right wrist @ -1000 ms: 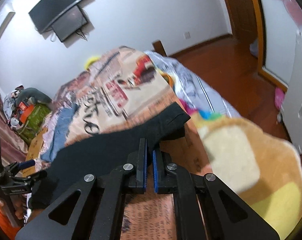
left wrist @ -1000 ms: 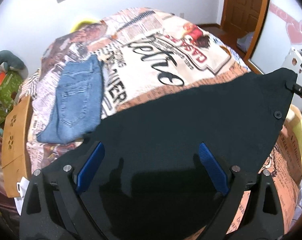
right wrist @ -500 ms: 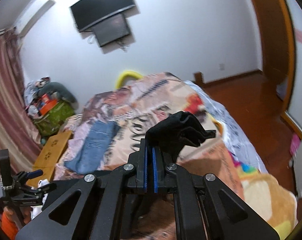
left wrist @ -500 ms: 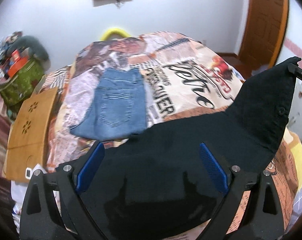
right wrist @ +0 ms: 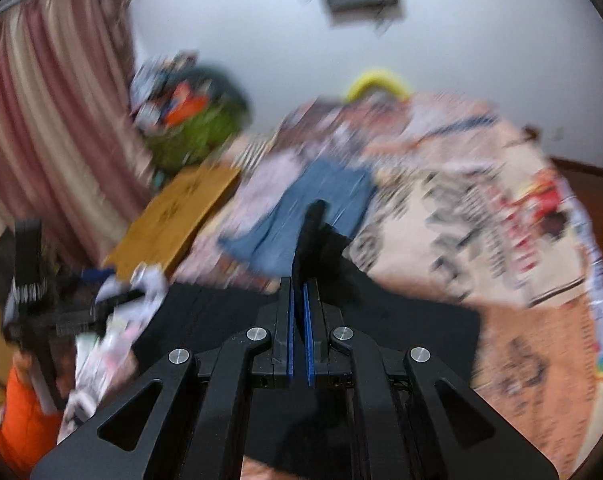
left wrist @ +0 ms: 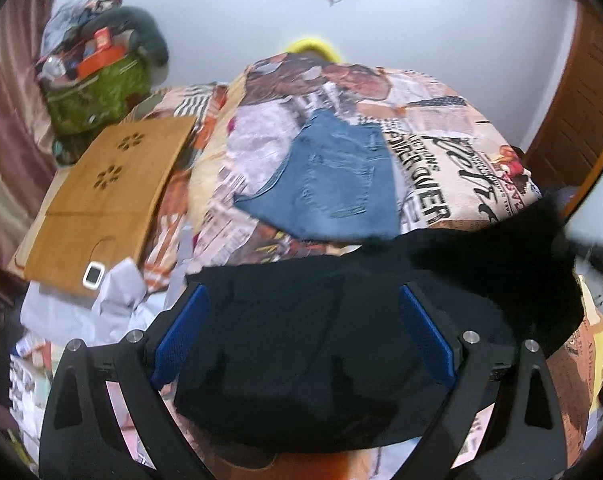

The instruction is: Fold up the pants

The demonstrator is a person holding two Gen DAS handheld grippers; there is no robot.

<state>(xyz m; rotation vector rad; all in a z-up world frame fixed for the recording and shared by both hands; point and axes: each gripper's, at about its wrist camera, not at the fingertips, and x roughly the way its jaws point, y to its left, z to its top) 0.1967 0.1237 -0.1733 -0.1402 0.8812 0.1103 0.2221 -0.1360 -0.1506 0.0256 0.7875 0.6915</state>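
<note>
Black pants (left wrist: pixel 301 344) lie spread on the printed bedspread (left wrist: pixel 441 184). My left gripper (left wrist: pixel 303 332) hovers over them, open, its blue pads (left wrist: pixel 181 332) wide apart with nothing pinched. My right gripper (right wrist: pixel 299 292) is shut on a fold of the black pants (right wrist: pixel 315 236), which stands up between its pads above the flat part of the cloth (right wrist: pixel 401 320). In the left wrist view that raised end (left wrist: pixel 517 248) hangs at the right, with the blurred right gripper (left wrist: pixel 597 254) behind it. In the right wrist view the left gripper (right wrist: pixel 29 292) is blurred at the far left.
Folded blue jeans (left wrist: pixel 333 184) lie farther up the bed. A wooden lap board (left wrist: pixel 101 192) with a small white device (left wrist: pixel 93 274) lies left of them, crumpled pale cloth (left wrist: pixel 117 300) below it. A green bag of clutter (left wrist: pixel 97 80) and a curtain (right wrist: pixel 49 120) stand at the left.
My right gripper has lifted the pants' end off the bed and carried it leftward over the rest of the cloth. Both views have swung left, bringing the wooden board and curtain into sight.
</note>
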